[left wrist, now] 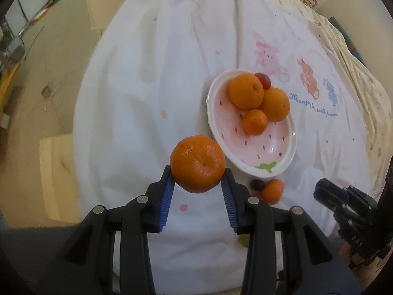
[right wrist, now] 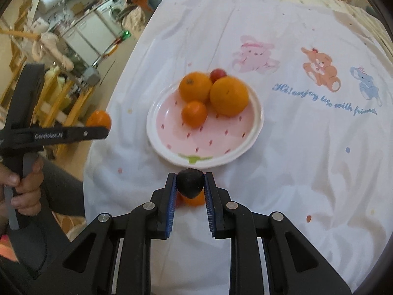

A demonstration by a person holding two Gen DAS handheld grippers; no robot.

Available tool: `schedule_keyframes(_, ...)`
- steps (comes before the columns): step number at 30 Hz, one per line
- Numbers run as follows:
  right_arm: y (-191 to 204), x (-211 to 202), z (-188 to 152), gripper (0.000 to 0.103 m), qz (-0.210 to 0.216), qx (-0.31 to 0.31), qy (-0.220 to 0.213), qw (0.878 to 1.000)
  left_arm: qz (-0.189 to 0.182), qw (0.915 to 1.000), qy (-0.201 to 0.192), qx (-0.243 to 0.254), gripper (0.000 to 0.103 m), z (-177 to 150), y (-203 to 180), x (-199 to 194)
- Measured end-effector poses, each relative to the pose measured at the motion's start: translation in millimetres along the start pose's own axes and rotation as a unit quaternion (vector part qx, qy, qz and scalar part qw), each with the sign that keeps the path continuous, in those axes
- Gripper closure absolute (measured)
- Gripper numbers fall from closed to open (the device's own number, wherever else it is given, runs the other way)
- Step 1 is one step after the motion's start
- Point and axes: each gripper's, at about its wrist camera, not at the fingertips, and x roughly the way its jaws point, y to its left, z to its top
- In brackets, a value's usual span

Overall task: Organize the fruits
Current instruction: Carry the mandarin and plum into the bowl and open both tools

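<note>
1. While three oranges and a red fruit [right wrist: 218,73] already lie at the far side of the strawberry-patterned plate [right wrist: 256,123], a large mandarin [left wrist: 198,164] is pinched between the fingers of the left gripper [left wrist: 198,184], held just beside the plate's near-left rim.
2. A dark plum-like fruit [right wrist: 190,182] is clamped by the right gripper [right wrist: 190,187] just short of the plate's near rim, above a small orange [left wrist: 272,191] left on the cloth [right wrist: 307,159].
3. Loading of the plate is judged under way; a forward carry over the rim and a release onto the bare pink area are called for next.
4. No long axis is shown by the round mandarin; its navel faces the left camera.
</note>
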Motion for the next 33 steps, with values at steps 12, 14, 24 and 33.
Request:
schedule_keyframes(12, -24, 7, 33, 0.080, 0.005, 0.045, -0.030, 0.999, 0.041, 0.9976, -0.013, 0.055, 0.069, 41, -25, 6)
schedule_keyframes(14, -28, 12, 38, 0.080, 0.008, 0.051, -0.029, 0.998, 0.047, 0.9970, -0.014, 0.059, 0.069, 49, -28, 12)
schedule_keyframes(24, -46, 46, 57, 0.080, 0.009, 0.072, -0.004, 0.997, 0.028, 0.9982, 0.010, 0.052, 0.069, 71, -31, 46)
schedule_keyframes(33, -61, 73, 63, 0.080, 0.007, 0.089, 0.025, 0.996, -0.008, 0.9977, 0.037, 0.057, 0.068, 71, -35, 72)
